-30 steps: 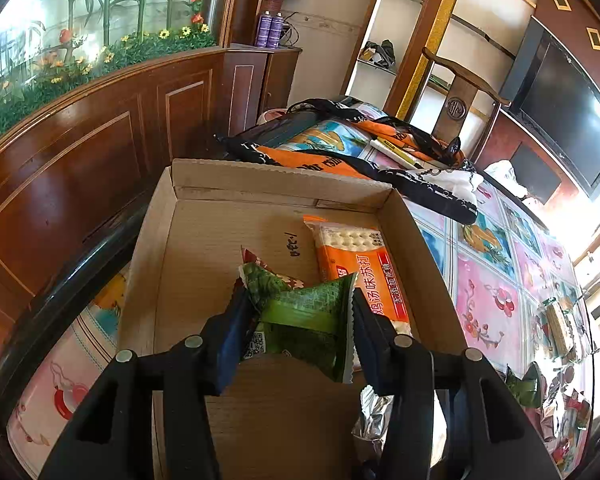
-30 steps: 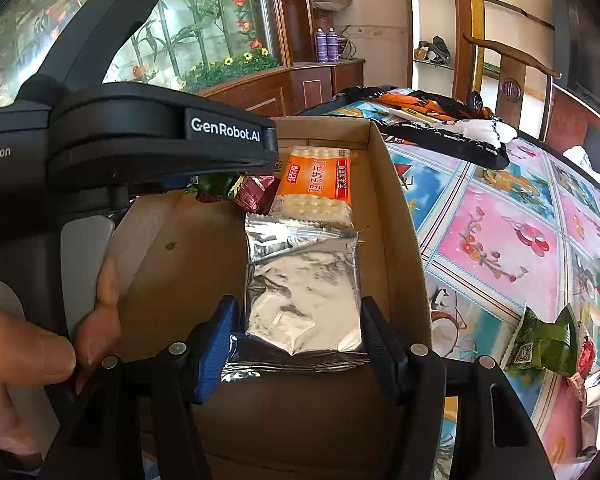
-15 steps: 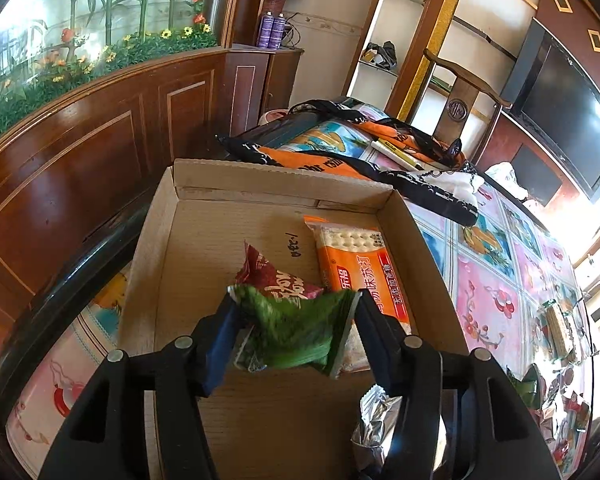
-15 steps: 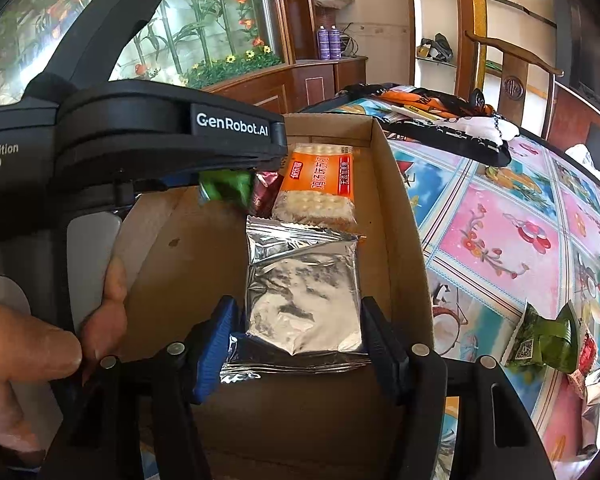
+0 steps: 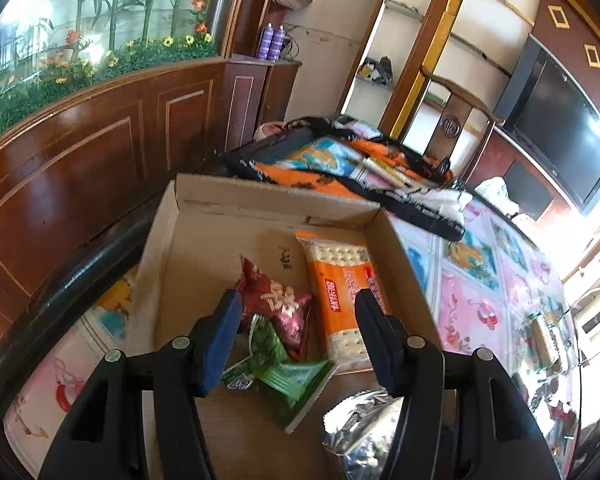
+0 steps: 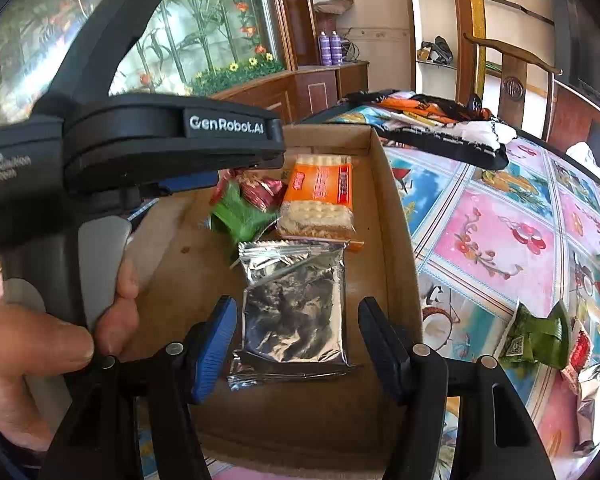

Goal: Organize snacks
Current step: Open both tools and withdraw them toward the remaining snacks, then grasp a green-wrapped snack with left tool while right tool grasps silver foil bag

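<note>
An open cardboard box (image 5: 268, 200) holds an orange cracker pack (image 5: 340, 292), a red snack packet (image 5: 276, 300) and a green packet (image 5: 284, 368). My left gripper (image 5: 296, 324) hovers open above the green packet, which lies loose on the box floor beneath the jaws, touching neither pad. In the right wrist view a silver foil packet (image 6: 296, 312) lies flat in the box (image 6: 396, 240). My right gripper (image 6: 296, 332) straddles it, open, with a small gap at each pad. The silver packet (image 5: 360, 432) also shows at the bottom of the left view.
More snack packets, one green (image 6: 536, 340) and one red (image 6: 576, 356), lie on the floral tablecloth (image 6: 500, 232) right of the box. An orange and black cloth (image 5: 340, 176) lies behind the box. A wooden panelled wall (image 5: 80, 160) runs along the left. A hand (image 6: 40, 352) grips the left device.
The green packet slipped out of the left jaws, which widened, and dropped onto the box floor beside the red packet. The right jaws parted slightly from the silver packet.
</note>
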The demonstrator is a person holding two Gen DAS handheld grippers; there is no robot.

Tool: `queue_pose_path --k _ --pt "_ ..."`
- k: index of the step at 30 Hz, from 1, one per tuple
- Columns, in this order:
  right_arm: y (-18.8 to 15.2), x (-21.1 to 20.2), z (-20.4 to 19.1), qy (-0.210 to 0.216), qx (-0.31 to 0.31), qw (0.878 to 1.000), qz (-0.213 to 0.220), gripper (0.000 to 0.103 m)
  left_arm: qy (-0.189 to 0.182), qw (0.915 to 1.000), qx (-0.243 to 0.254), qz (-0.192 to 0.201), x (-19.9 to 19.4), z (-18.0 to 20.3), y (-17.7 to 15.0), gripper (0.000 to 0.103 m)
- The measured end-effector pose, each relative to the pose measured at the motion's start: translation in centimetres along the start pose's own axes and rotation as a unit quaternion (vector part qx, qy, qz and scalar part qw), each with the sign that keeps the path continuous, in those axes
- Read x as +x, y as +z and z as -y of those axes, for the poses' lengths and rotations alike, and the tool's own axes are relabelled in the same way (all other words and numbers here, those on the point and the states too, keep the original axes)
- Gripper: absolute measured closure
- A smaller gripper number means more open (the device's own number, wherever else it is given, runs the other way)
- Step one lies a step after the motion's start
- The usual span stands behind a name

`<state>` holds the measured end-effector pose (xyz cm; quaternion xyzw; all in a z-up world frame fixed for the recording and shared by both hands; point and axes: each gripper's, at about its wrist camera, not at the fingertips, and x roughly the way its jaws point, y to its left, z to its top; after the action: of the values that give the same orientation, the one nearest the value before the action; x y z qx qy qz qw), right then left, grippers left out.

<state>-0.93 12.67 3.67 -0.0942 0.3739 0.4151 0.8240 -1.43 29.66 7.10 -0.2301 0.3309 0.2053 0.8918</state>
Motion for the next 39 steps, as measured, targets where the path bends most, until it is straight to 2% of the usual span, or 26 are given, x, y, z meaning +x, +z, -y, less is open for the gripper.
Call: queue_pose_path --k 6,11,14,17,20,22,25,28,30,33,35,39 --pt "0.3 -3.4 2.0 -0.012 0.029 0.999 0.041 0.034 -0.033 0.9993 0.013 0.009 -3.2 1.4 1.4 0.045" --pt "-0.3 -6.6 5.3 -0.023 0.069 0.995 0.067 0.034 -0.082 0.9954 0.048 0.011 -6.3 5.6 3.8 0.045" --pt "-1.3 -9.1 7.4 -0.048 0.077 0.992 0.087 0.033 -0.094 0.991 0.088 0.038 -9.2 9.7 5.8 0.045" --pt "-2.5 -11.3 9.9 -0.072 0.092 0.988 0.104 0.031 -0.114 0.9828 0.129 0.067 -12.2 14.3 7.8 0.044" --pt "-3.6 -13.1 12.5 -0.081 0.122 0.983 0.112 0.031 -0.14 0.9773 0.144 0.069 -13.5 17.0 7.9 0.036" --pt "-4.5 -14.3 14.5 -0.084 0.146 0.979 0.118 0.031 -0.153 0.9736 0.158 0.062 -13.3 18.2 6.4 0.035" --pt "-5.3 -16.2 16.6 -0.095 0.168 0.972 0.131 0.031 -0.163 0.9691 0.184 0.02 -10.6 19.2 2.9 0.035" --pt "-5.8 -18.4 18.0 -0.113 0.181 0.964 0.156 0.031 -0.176 0.9646 0.19 -0.052 -6.3 19.5 -0.7 0.035" --pt "-6.0 -19.5 18.8 -0.13 0.191 0.958 0.168 0.031 -0.172 0.9611 0.197 -0.089 -3.7 19.9 -2.9 0.035" --pt "-6.5 -20.3 20.4 -0.134 0.218 0.951 0.174 0.03 -0.166 0.9573 0.193 -0.136 -0.4 20.4 -5.5 0.035" --pt "-6.7 -20.5 21.2 -0.129 0.235 0.948 0.173 0.03 -0.164 0.9541 0.193 -0.159 1.0 20.8 -6.9 0.035" --pt "-7.3 -20.8 22.8 -0.108 0.275 0.941 0.165 0.03 -0.14 0.9535 0.203 -0.173 2.8 21.2 -8.4 0.035"
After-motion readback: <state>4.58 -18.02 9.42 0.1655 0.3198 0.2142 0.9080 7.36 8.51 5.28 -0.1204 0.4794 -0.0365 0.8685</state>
